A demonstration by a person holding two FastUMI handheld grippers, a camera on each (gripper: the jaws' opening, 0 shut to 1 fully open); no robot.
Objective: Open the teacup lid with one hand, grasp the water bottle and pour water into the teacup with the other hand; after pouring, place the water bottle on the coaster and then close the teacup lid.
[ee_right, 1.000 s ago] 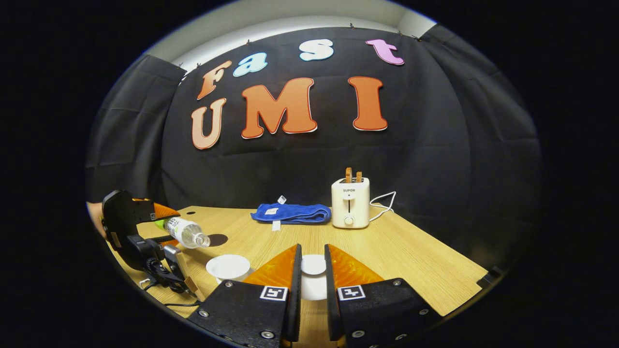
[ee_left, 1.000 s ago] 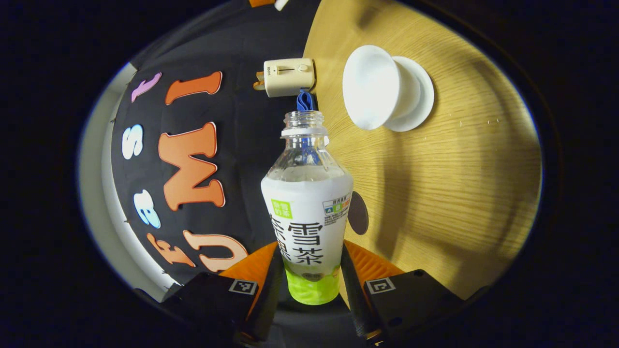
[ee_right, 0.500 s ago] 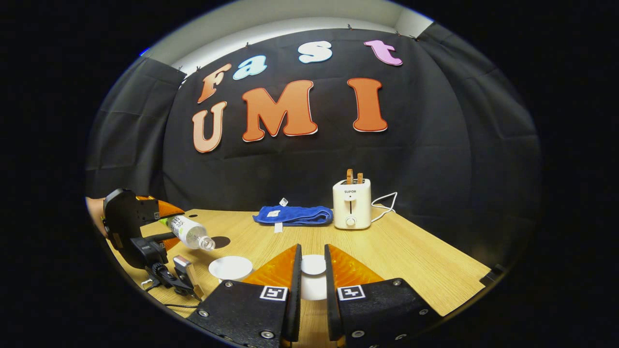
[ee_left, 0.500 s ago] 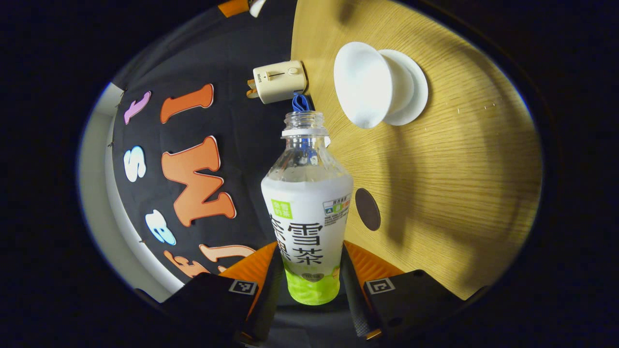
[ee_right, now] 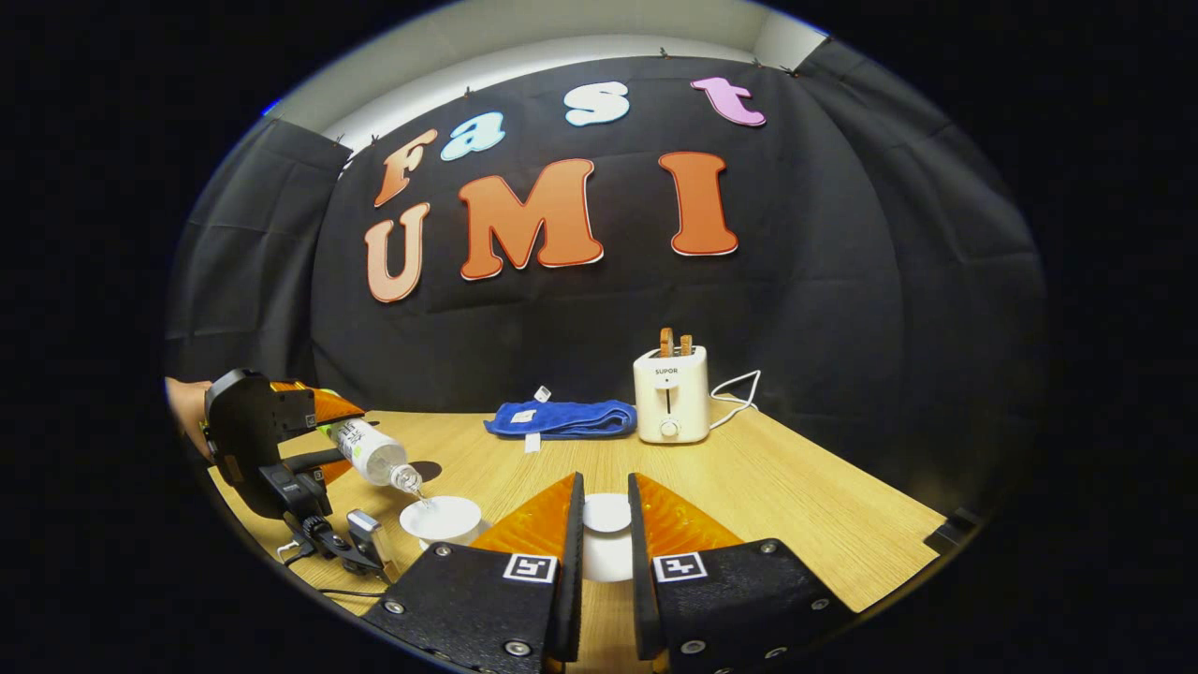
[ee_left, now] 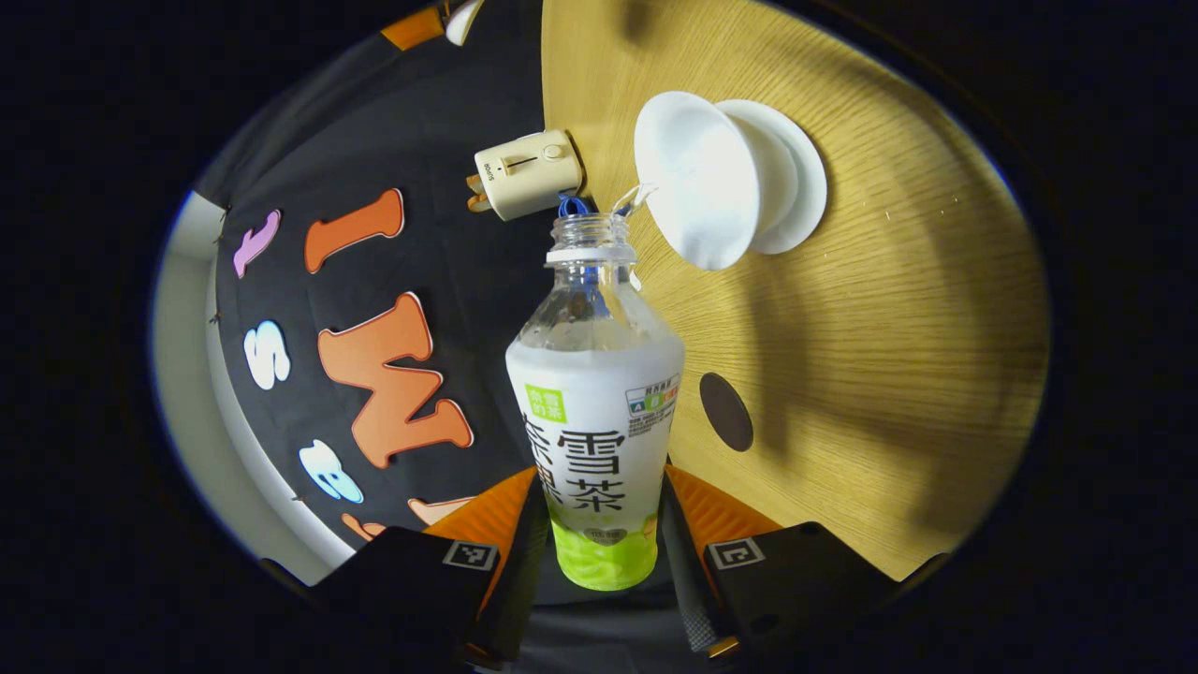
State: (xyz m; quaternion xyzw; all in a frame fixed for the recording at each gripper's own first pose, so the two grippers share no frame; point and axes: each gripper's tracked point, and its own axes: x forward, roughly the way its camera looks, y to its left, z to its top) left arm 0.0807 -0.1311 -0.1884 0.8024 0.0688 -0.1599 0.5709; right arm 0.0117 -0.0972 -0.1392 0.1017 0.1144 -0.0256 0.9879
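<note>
As the left gripper (ee_left: 604, 524) clamps the tilted bottle (ee_left: 596, 412), water streams into the teacup (ee_left: 697, 178); the right gripper (ee_right: 604, 534) apparently pinches the lid (ee_right: 606, 513).

In the right gripper view, the right gripper (ee_right: 604, 538) sits low at the front with its two fingers closed on the white teacup lid (ee_right: 606, 513), held above the wooden table (ee_right: 796, 496). Far off to one side, the left gripper (ee_right: 323, 426), with a bit of the hand (ee_right: 184, 404) behind it, clamps the water bottle (ee_right: 370, 452) tipped mouth-down, and a thin stream of water falls from the neck into the open white teacup (ee_right: 442, 518) just beneath. Along the back of the table lie a folded blue towel (ee_right: 560, 417) and, just beside it, a cream toaster (ee_right: 670, 395) with two slices standing in its slots and a white cord (ee_right: 735, 391) trailing behind, while a dark round coaster (ee_right: 429, 467) lies just beyond the bottle's neck.
</note>
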